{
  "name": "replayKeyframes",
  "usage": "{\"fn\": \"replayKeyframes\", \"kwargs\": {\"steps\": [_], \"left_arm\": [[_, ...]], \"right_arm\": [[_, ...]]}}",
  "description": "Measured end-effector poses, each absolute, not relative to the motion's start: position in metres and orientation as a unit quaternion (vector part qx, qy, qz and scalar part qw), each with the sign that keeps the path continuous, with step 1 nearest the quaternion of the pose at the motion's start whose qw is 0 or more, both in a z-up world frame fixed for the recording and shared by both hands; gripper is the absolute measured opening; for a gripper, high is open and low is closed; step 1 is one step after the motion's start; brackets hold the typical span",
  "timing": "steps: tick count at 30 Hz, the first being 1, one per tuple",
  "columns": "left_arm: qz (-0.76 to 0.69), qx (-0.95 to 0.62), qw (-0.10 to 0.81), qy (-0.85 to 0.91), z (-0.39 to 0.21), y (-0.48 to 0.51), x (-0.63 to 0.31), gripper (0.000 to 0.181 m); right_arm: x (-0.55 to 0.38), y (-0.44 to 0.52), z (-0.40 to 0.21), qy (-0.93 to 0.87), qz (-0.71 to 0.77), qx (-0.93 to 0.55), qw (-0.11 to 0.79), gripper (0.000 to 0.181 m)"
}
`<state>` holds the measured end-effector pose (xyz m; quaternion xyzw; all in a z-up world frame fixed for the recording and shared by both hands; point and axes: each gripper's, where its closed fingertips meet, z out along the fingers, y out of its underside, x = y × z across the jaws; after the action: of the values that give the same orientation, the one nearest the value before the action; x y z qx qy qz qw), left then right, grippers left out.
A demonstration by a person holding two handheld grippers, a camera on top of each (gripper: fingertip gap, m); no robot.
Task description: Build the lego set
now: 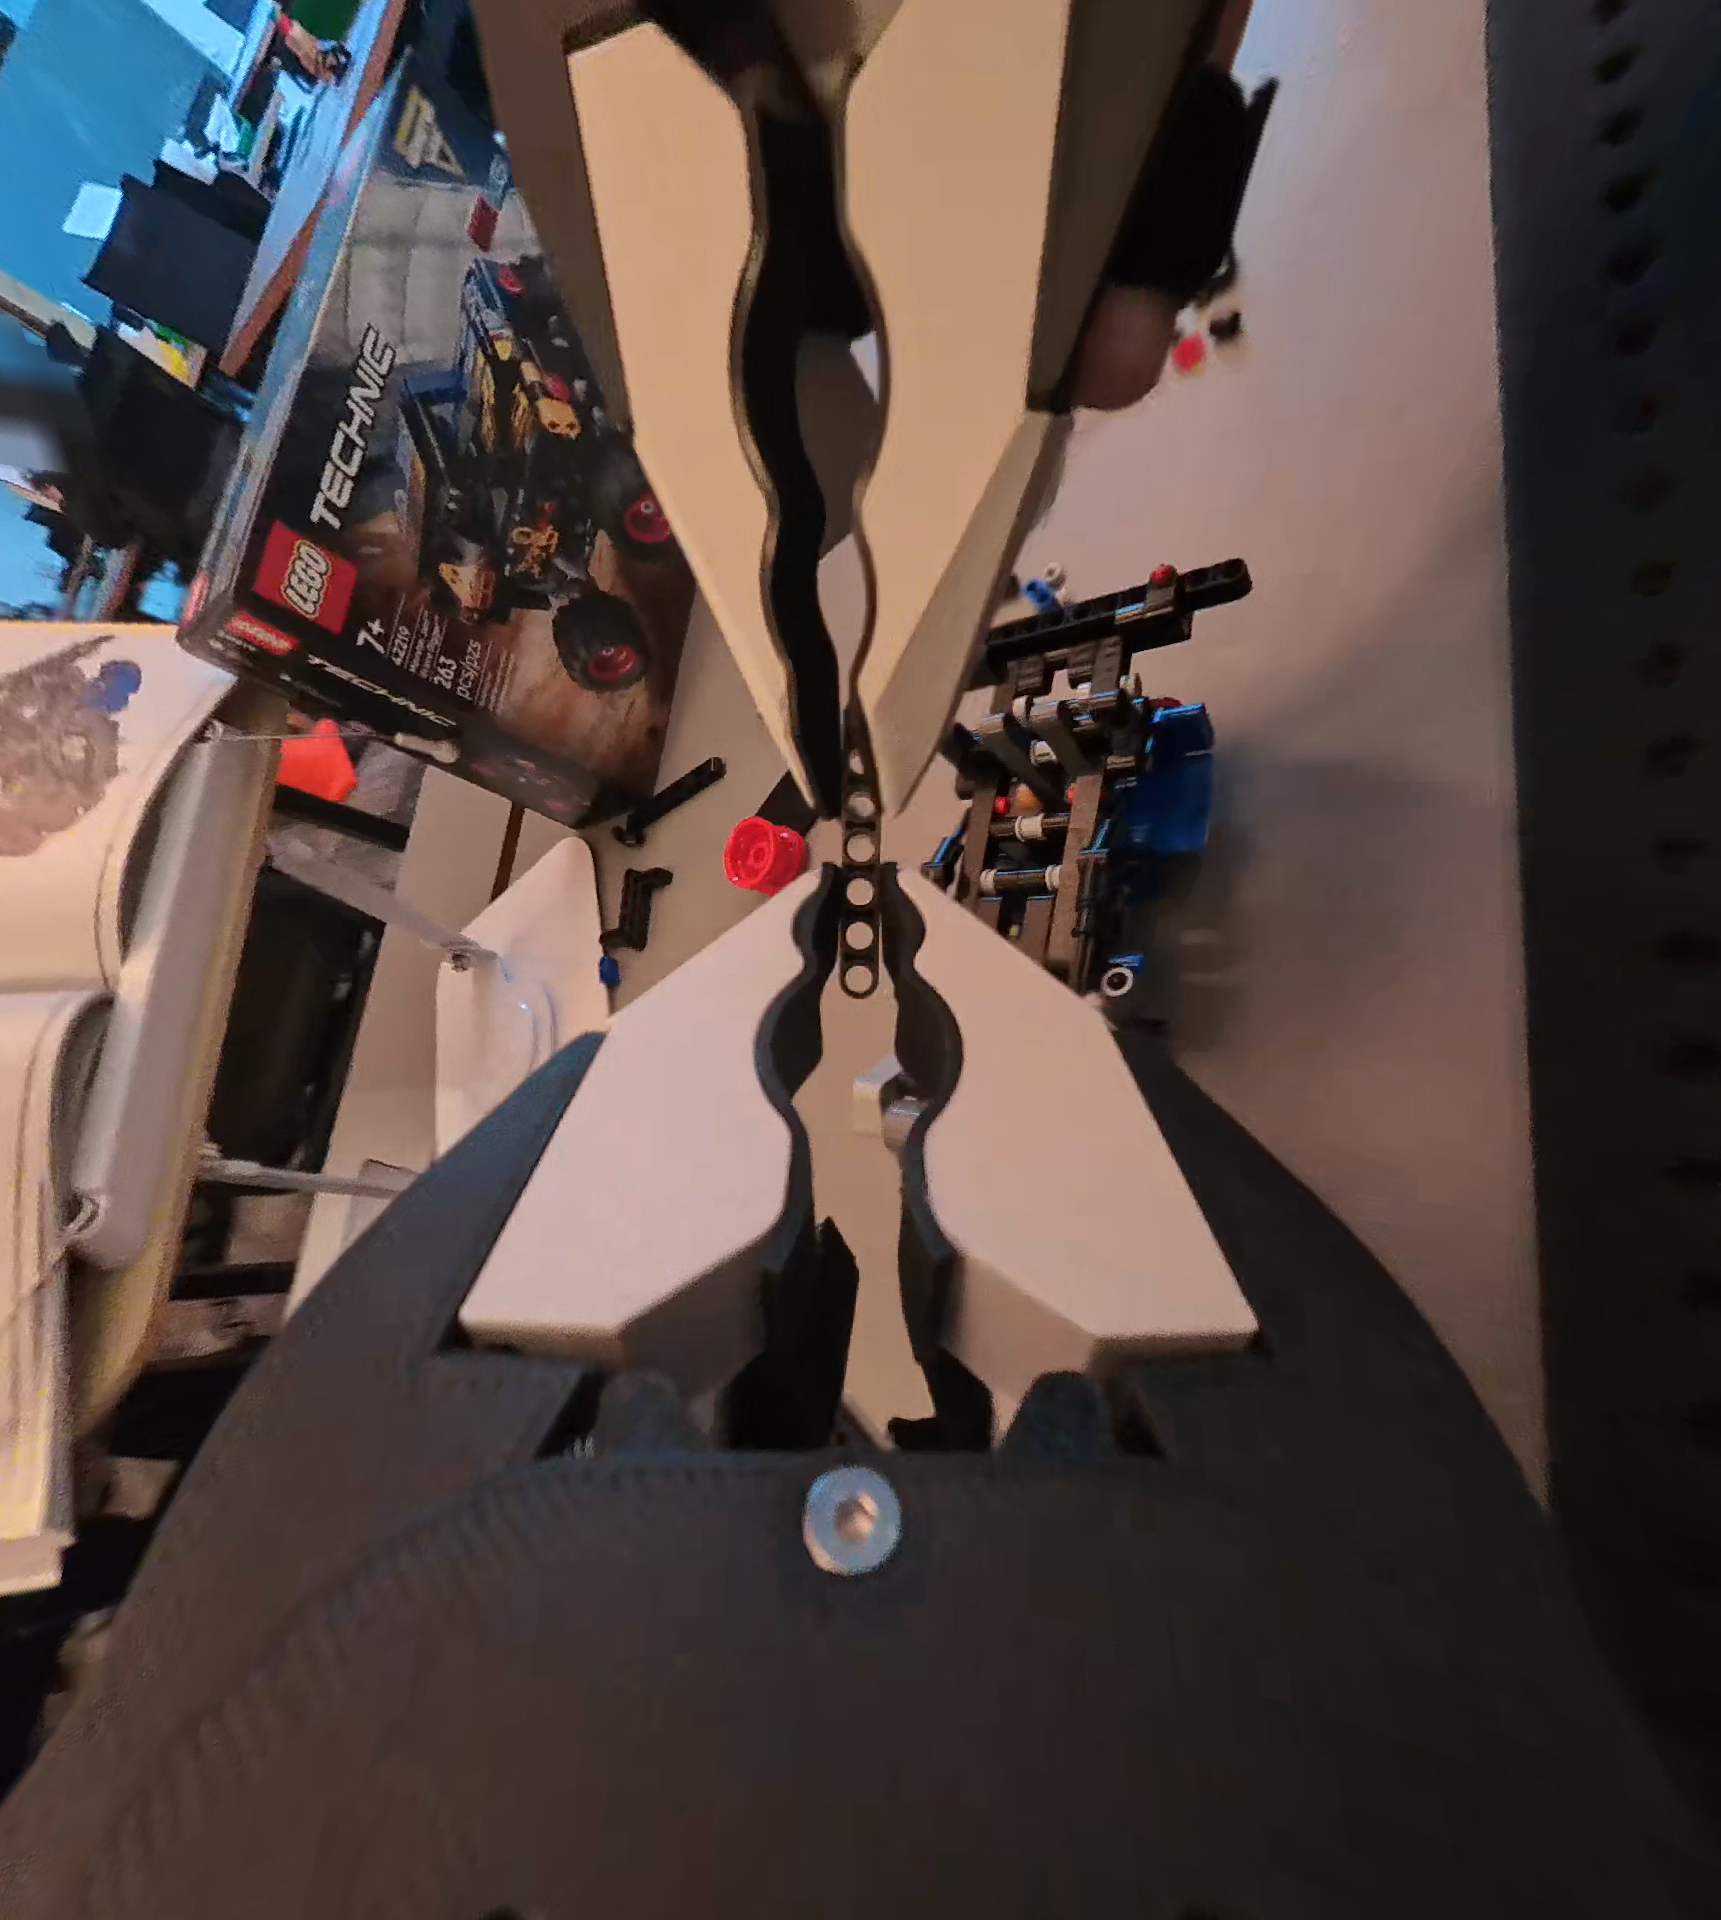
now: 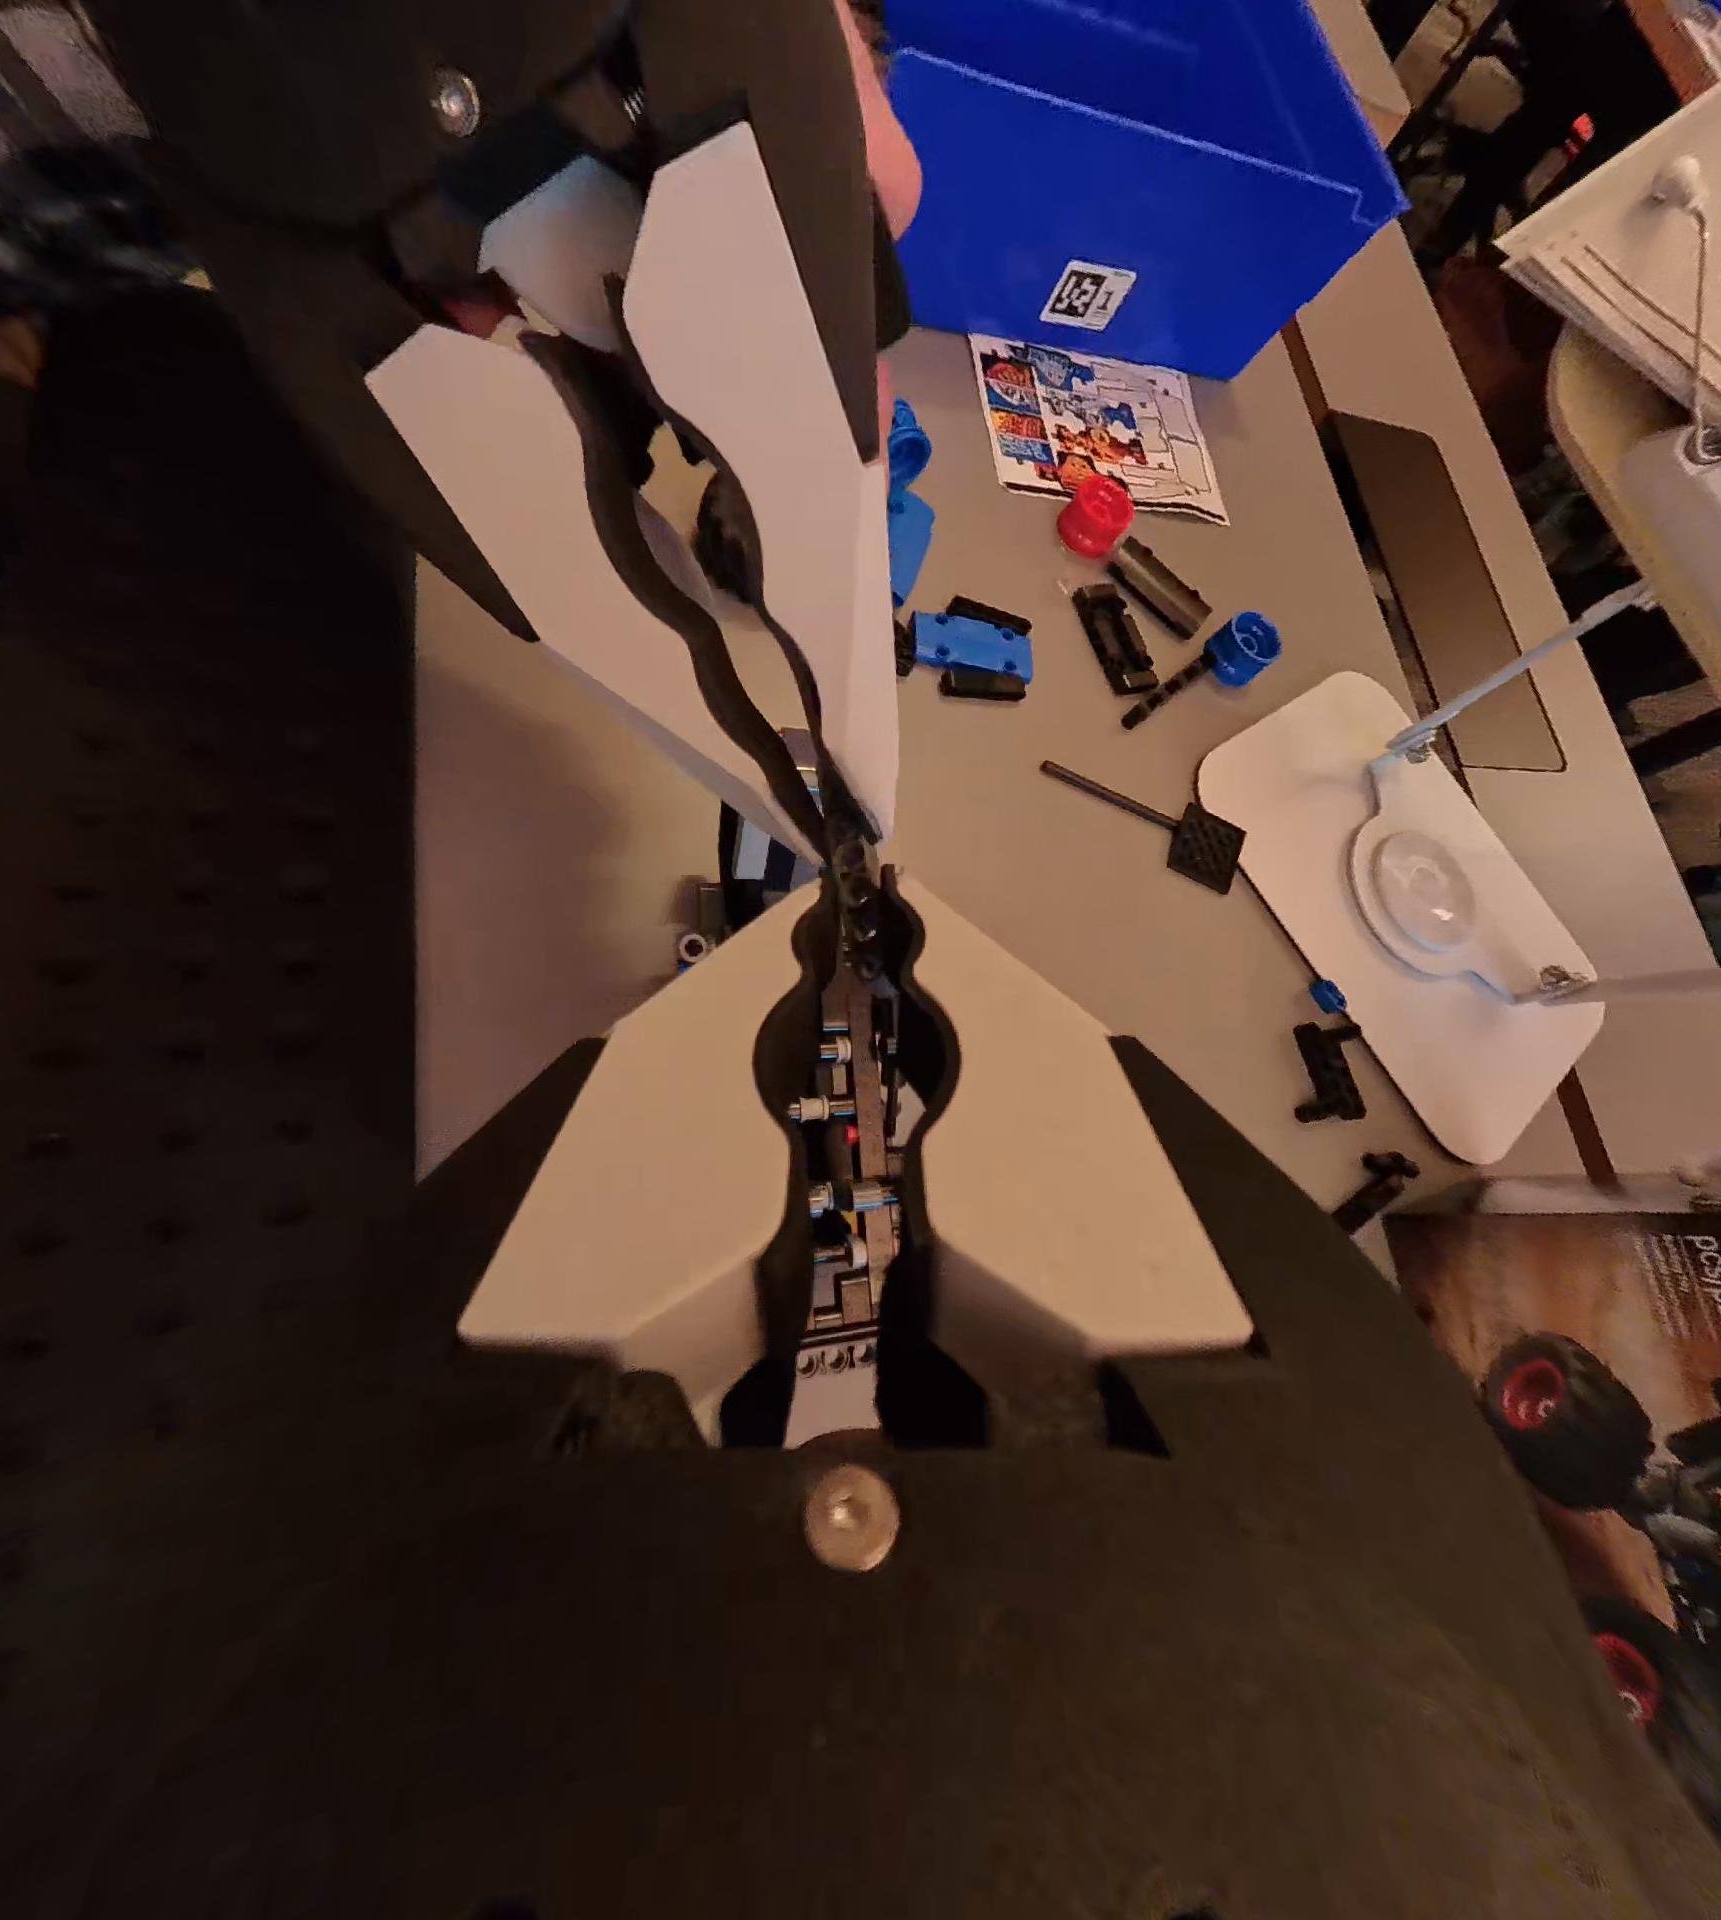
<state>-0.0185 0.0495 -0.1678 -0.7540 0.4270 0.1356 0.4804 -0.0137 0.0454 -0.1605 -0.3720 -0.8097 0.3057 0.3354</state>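
A thin black Lego beam with a row of holes (image 1: 860, 935) is held in the air, pinched from both ends. My left gripper (image 1: 861, 883) is shut on its near end. My right gripper (image 1: 858, 802) comes in from the top of the left wrist view and is shut on its far end. In the right wrist view my right gripper (image 2: 856, 885) is shut on the same beam (image 2: 862, 923), with the left gripper (image 2: 848, 840) opposite it. The partly built black, grey and blue model (image 1: 1074, 790) stands on the table, and shows between the right fingers (image 2: 851, 1143).
A red wheel hub (image 1: 762, 854) and black pins (image 1: 640, 904) lie by the Lego box (image 1: 440, 499). Loose blue and black parts (image 2: 970, 644), a sticker sheet (image 2: 1095, 426), a blue bin (image 2: 1126, 166) and a white stand base (image 2: 1396, 914) sit on the table. A dark perforated panel (image 1: 1666, 727) borders it. Less than 4 cm separates the two grippers' tips. From either gripper's tips it is about 20 cm to the red wheel hub (image 1: 762, 854).
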Motion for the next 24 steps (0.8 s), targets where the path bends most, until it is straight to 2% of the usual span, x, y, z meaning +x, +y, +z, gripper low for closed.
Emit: {"fn": "replayKeyframes", "kwargs": {"steps": [10, 14, 19, 22, 24], "left_arm": [[0.127, -0.752, 0.508, 0.401, -0.159, 0.052, -0.023, 0.009], [0.07, -0.79, 0.495, 0.356, -0.165, 0.045, -0.035, 0.044], [-0.04, -0.825, 0.473, 0.306, -0.185, 0.033, -0.057, 0.068], [-0.098, -0.841, 0.443, 0.294, -0.21, 0.03, -0.063, 0.072], [-0.088, -0.853, 0.423, 0.294, -0.227, 0.031, -0.067, 0.064]], "right_arm": [[-0.014, 0.052, -0.154, -0.788, 0.334, -0.392, 0.338, 0.005], [-0.012, 0.055, -0.153, -0.782, 0.333, -0.397, 0.345, 0.005], [-0.007, 0.063, -0.154, -0.77, 0.337, -0.412, 0.353, 0.005], [-0.002, 0.068, -0.157, -0.759, 0.344, -0.425, 0.354, 0.004], [0.002, 0.072, -0.158, -0.754, 0.345, -0.432, 0.354, 0.005]]}}
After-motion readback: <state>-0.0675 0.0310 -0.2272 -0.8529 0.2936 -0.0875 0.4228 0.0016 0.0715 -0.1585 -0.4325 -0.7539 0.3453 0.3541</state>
